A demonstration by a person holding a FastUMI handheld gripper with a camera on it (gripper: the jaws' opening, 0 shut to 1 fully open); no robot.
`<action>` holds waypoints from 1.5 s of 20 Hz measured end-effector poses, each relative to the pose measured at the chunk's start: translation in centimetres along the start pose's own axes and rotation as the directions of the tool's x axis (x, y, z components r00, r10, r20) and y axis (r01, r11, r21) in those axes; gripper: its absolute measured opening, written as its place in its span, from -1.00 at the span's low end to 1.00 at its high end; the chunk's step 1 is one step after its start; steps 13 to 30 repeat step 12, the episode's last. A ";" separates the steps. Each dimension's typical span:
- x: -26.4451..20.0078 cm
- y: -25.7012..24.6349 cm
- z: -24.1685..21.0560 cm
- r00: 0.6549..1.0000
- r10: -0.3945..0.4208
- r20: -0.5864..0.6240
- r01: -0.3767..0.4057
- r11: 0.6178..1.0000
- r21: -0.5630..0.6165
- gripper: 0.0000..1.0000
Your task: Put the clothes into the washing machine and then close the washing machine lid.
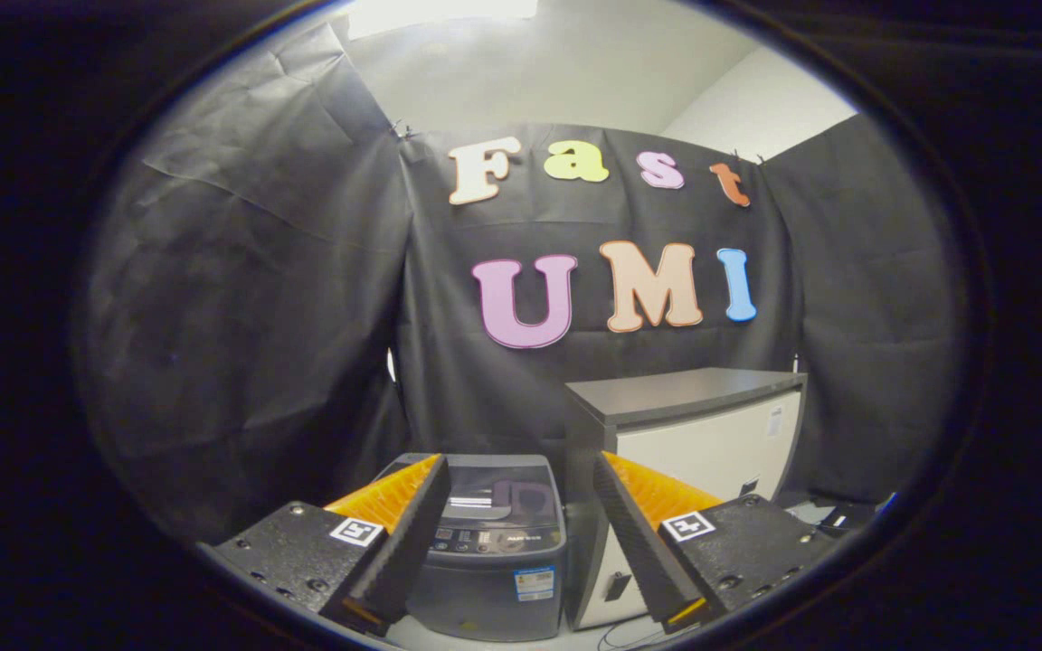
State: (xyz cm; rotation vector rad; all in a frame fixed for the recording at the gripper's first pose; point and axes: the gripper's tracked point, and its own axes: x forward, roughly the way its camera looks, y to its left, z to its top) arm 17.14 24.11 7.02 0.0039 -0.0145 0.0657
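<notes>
One washing machine (494, 542) with lid down beyond the gripper's (516, 533) empty, wide-apart jaws.

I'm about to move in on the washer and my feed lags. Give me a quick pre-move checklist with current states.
1. Gripper open, fingers holding nothing: ok.
2. Washing machine ahead, seen between the fingers: ok.
3. Washer lid open for loading: not ok, it looks closed.
4. Clothes located: cannot tell.
5. White cabinet close beside the washer: not ok, keep clear of it.
</notes>
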 end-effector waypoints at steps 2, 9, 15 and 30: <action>0.0 0.0 -0.1 1.000 0.002 -0.001 -0.002 1.000 0.001 0.92; -0.5 0.2 -0.3 1.000 0.021 -0.011 -0.021 1.000 0.006 0.90; -0.7 0.0 -0.2 1.000 0.017 -0.001 -0.017 1.000 0.006 0.90; -0.7 0.0 -0.2 1.000 0.017 -0.001 -0.017 1.000 0.006 0.90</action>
